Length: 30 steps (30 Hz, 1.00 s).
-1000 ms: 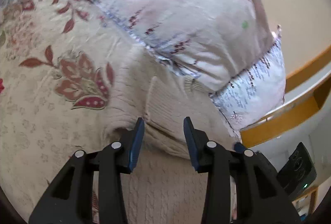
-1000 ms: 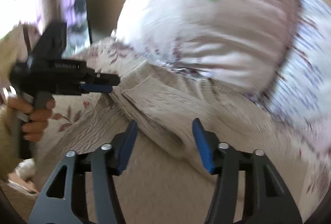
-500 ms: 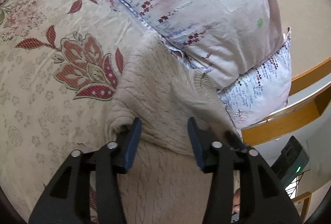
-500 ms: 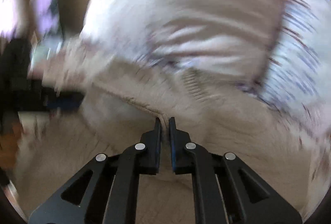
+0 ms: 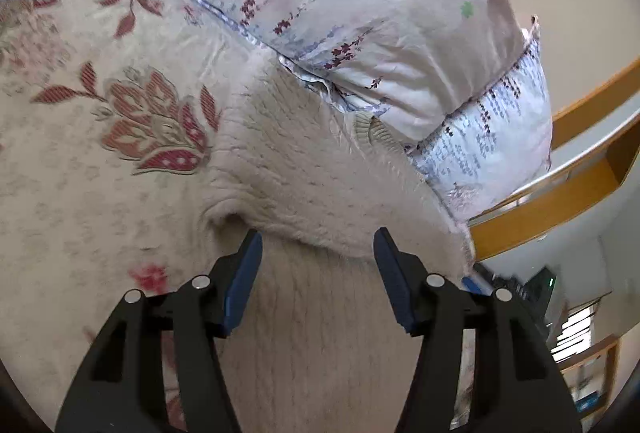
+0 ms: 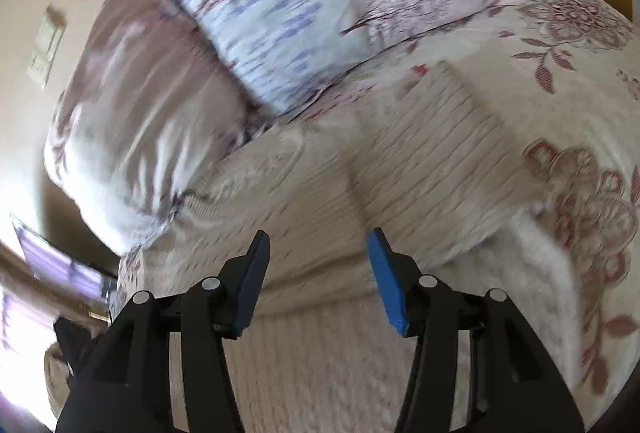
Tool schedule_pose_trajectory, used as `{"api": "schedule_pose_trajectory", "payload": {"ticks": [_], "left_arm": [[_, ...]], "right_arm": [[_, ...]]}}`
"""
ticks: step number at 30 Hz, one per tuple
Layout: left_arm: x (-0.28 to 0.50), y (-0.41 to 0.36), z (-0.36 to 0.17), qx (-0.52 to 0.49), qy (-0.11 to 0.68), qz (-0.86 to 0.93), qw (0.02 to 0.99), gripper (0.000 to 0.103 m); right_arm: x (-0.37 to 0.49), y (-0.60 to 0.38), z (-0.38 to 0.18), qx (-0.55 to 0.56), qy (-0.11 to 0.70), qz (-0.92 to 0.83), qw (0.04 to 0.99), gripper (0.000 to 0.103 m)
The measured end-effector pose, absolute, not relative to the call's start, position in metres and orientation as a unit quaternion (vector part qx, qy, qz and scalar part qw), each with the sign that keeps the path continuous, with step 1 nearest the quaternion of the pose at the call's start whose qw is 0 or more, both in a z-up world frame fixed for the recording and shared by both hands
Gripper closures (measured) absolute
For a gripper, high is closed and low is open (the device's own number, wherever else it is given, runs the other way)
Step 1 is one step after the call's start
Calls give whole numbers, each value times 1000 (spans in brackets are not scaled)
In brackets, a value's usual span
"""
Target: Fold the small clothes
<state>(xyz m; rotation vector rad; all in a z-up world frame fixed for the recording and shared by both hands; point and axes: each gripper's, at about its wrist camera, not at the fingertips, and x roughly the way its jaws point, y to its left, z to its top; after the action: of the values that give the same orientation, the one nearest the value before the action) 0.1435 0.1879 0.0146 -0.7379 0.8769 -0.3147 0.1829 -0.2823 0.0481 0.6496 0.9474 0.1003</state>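
Since half a second ago, the right gripper has gone from jaws pressed together to jaws spread wide, holding nothing. The left gripper has widened its gap and also holds nothing.

The cream knit sweater lies on the floral bedspread, its far edge touching the foot of the pillow. In the left wrist view, a folded edge of the sweater runs across just beyond the fingertips, with knit also below and between them. In the right wrist view, the sweater lies below the pillow, its fold ridge just beyond both fingertips; this view is motion-blurred.
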Motion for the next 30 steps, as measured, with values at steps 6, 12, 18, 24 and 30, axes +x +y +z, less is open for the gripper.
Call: {"api": "schedule_pose_trajectory", "payload": {"ticks": [6,12,18,24,30], "left_arm": [[121,192,20,-266,432,-97,856,45],[114,181,12,-214,449,-84,863,45],[112,174,11,-187,446,-74,872,45],[112,172,11,-178,444,-74,875,44],[114,174,11,-186,445,-77,872,43]], "right_arm": [[205,-283,9,329,503,62,797,70],[210,-270,6,317,495,84,804,92],[199,-265,42,272,427,89,858,95],[201,-275,26,247,462,33,851,95],[193,-278,19,258,466,29,846,95]]}}
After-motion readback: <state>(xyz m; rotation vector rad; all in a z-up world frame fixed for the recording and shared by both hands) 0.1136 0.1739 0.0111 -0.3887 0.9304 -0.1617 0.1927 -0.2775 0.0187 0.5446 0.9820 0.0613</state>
